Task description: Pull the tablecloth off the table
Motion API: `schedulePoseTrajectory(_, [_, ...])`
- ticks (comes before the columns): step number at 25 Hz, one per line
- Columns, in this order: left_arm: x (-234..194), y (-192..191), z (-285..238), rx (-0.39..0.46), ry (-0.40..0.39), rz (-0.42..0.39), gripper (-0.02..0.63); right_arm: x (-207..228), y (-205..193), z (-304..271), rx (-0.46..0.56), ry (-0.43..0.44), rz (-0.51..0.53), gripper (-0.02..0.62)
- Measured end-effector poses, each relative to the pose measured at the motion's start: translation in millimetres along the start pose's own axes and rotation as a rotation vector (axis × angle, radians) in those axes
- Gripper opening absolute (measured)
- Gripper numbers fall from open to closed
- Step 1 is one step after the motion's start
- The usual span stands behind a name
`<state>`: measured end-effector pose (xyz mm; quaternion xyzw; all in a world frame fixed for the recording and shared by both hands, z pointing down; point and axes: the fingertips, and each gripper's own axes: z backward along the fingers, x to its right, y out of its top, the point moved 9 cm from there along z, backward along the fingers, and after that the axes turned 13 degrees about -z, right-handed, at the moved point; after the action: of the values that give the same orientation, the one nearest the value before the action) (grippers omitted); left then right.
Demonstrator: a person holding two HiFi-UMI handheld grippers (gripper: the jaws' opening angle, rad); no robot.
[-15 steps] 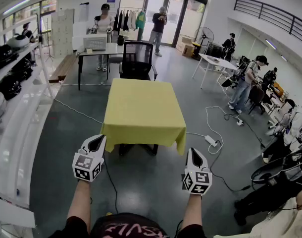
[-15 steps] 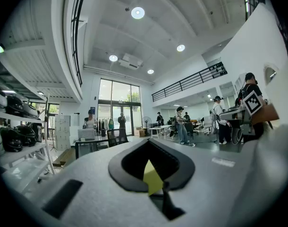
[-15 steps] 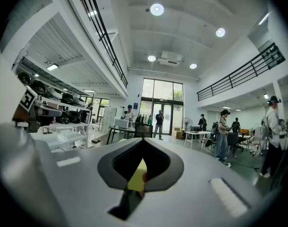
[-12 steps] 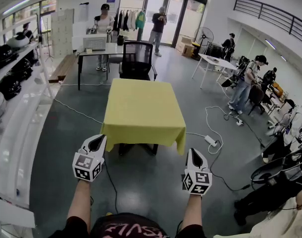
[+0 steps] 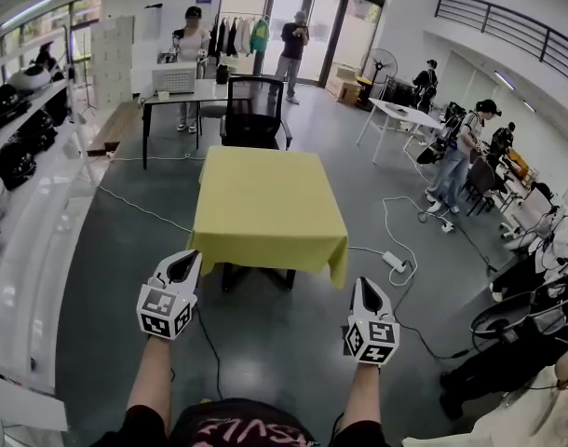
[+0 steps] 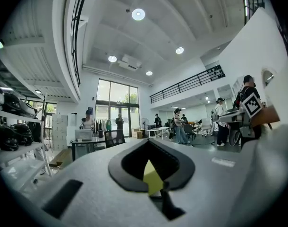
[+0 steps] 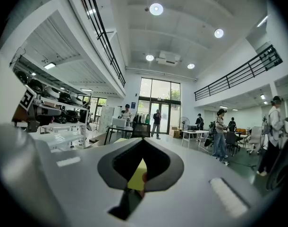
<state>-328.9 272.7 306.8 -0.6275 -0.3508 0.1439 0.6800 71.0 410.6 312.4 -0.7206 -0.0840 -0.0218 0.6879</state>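
A yellow tablecloth [image 5: 268,203] covers a small rectangular table in the middle of the floor, and its edges hang over the near side. My left gripper [image 5: 183,264] is held level short of the table's near left corner, shut, with nothing in it. My right gripper [image 5: 366,291] is held the same way short of the near right corner, shut and empty. Neither touches the cloth. In the left gripper view a sliver of the yellow cloth [image 6: 152,178] shows past the closed jaws, and in the right gripper view the yellow cloth [image 7: 136,176] shows in the same way.
A black office chair [image 5: 254,110] stands behind the table. Cables and a power strip [image 5: 394,263] lie on the floor to the right. Shelves with helmets [image 5: 19,161] line the left side. People stand at the back and at the right near a white table [image 5: 402,115].
The head view has shifted very slightly. Both grippers stay where they were, shut.
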Motion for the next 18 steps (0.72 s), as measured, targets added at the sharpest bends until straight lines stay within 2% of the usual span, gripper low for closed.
schedulePoseTrajectory(10, [-23.3,-22.1,1.1,-0.001,-0.023,0.034,0.005,-27.7,-8.8,-16.6,-0.013,0.003,0.022,0.012])
schedulePoseTrajectory(18, [-59.0,-47.9,9.4,0.003,-0.073,0.042,0.005,-66.1,-26.9,-12.6,-0.036,-0.049,0.019,0.012])
